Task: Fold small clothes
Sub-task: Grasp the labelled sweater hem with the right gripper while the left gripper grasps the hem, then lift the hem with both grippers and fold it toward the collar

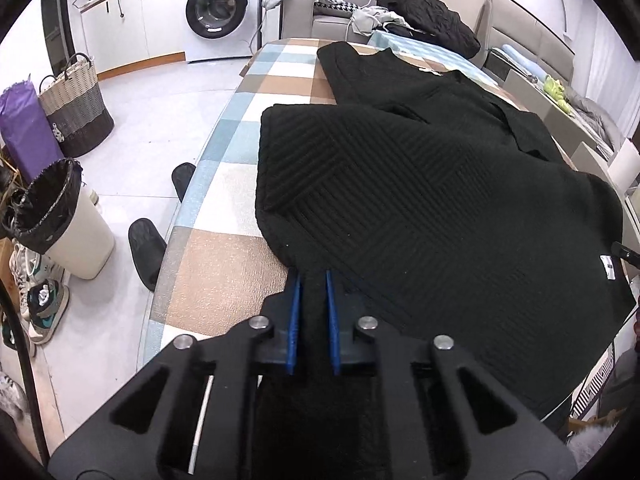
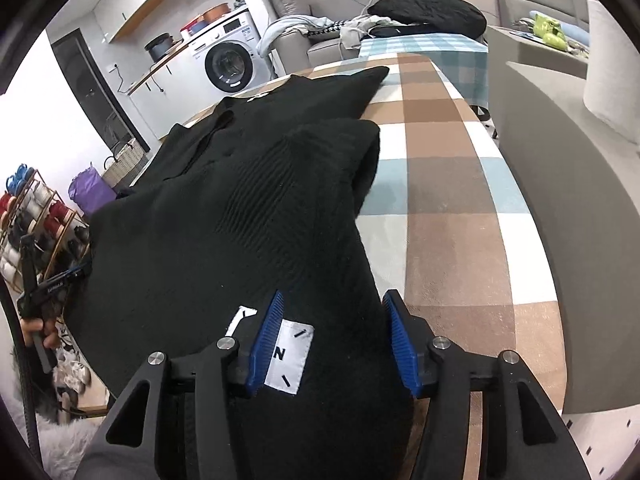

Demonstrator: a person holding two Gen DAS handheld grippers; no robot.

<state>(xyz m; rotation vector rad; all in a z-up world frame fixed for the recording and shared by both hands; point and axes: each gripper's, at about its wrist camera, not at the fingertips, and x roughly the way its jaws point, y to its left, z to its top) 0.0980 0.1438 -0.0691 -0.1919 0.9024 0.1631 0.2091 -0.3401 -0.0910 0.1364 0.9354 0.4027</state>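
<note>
- Left wrist view: black knit garment (image 1: 420,184) judged soft, heavy, limp; hem pinched in left claw (image 1: 313,280)
- Right claw (image 2: 332,304) spread astride labelled hem; corners judged the best holds

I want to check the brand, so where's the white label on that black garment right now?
In the right wrist view, the white label sits on the near hem of the black garment, just inside the left finger of the right gripper, low and centre on the checked tablecloth.

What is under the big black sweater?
The black sweater lies on a checked tablecloth of brown, blue and white squares. The cloth shows around the sweater; whatever is under its middle is covered, so I cannot tell.
</note>
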